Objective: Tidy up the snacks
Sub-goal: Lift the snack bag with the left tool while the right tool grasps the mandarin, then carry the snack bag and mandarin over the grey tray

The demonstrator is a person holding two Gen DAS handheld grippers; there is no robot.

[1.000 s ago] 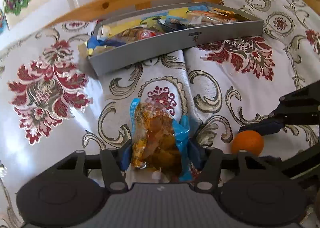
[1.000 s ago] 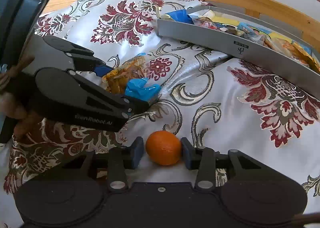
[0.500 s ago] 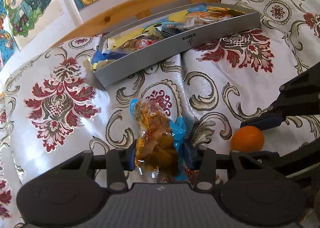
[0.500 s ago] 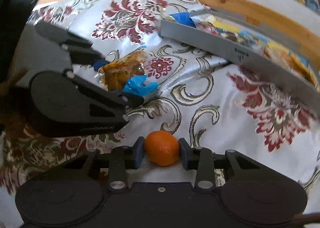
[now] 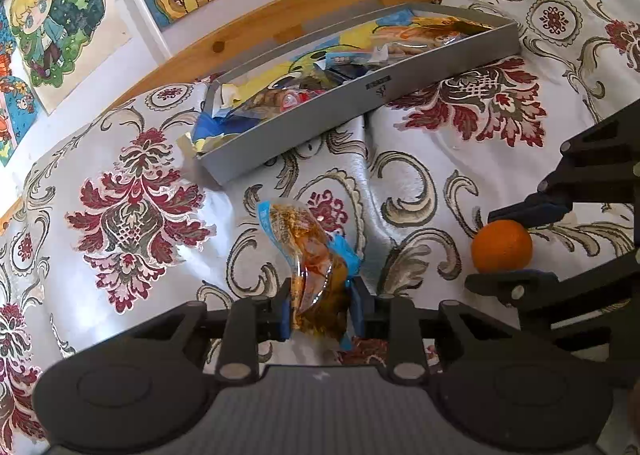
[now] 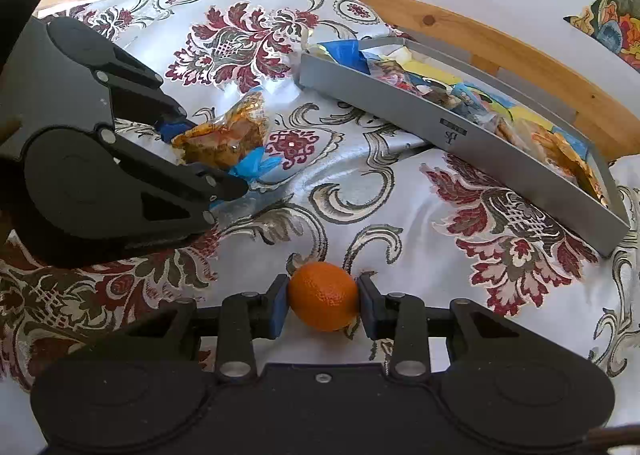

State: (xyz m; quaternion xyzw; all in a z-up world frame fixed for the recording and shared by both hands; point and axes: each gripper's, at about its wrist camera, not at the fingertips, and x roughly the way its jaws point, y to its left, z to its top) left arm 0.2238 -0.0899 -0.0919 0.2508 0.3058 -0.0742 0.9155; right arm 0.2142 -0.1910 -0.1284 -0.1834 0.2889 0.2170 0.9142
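Currently my left gripper (image 5: 320, 313) pinches the packet (image 5: 316, 271) at its soft, crinkly lower end; my right gripper (image 6: 323, 307) clamps the firm, roll-prone orange (image 6: 323, 296) across its middle. Both sit above the cloth (image 6: 400, 215), near the tray (image 6: 460, 127).

Tray (image 6: 460, 123) label unreadable; wall pictures (image 5: 56, 19) cut by frame edge.

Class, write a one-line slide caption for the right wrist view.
Right gripper clamps an orange while the left gripper pinches a snack packet near the grey tray.
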